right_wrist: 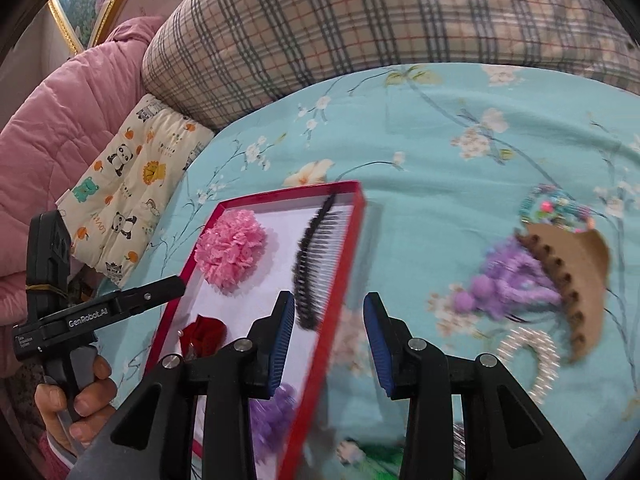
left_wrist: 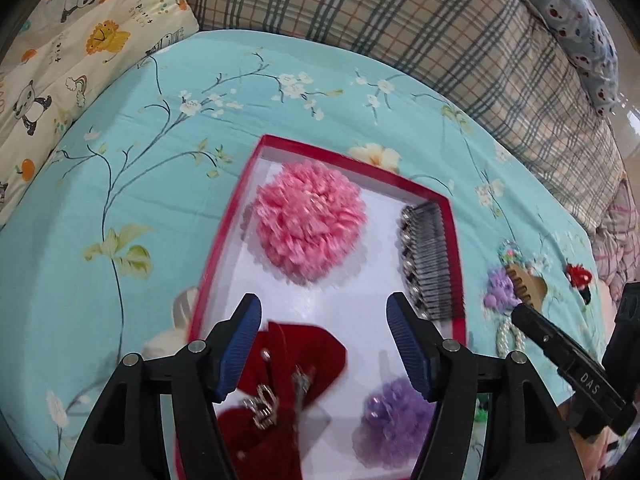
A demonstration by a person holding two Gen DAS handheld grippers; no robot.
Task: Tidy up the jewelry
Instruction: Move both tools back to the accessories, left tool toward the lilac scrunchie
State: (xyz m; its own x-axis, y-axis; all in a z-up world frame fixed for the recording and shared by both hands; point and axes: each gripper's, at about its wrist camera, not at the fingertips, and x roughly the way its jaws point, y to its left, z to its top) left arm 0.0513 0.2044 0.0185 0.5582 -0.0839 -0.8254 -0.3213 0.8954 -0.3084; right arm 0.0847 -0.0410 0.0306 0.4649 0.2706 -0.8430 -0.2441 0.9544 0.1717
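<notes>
A red-rimmed box (left_wrist: 224, 236) with a white floor lies on the blue floral bedsheet; it also shows in the right wrist view (right_wrist: 352, 216). Inside it are a pink pom-pom flower (left_wrist: 310, 222), a black comb clip (left_wrist: 430, 256), a red bow with metal charms (left_wrist: 288, 376) and a purple pom-pom (left_wrist: 394, 420). My left gripper (left_wrist: 324, 348) is open and empty above the red bow. My right gripper (right_wrist: 330, 344) is open and empty over the box's right rim. On the sheet to the right lie a brown claw clip (right_wrist: 576, 272), a purple tassel piece (right_wrist: 508, 280), a pearl hoop (right_wrist: 536, 356) and a beaded ring (right_wrist: 556, 206).
A plaid bolster (left_wrist: 400, 20) runs along the far side of the bed. A cartoon-animal pillow (left_wrist: 80, 52) lies at the left, a pink quilted jacket (right_wrist: 68, 112) beyond it. A small red item (left_wrist: 578, 276) and something green (right_wrist: 376, 456) lie on the sheet.
</notes>
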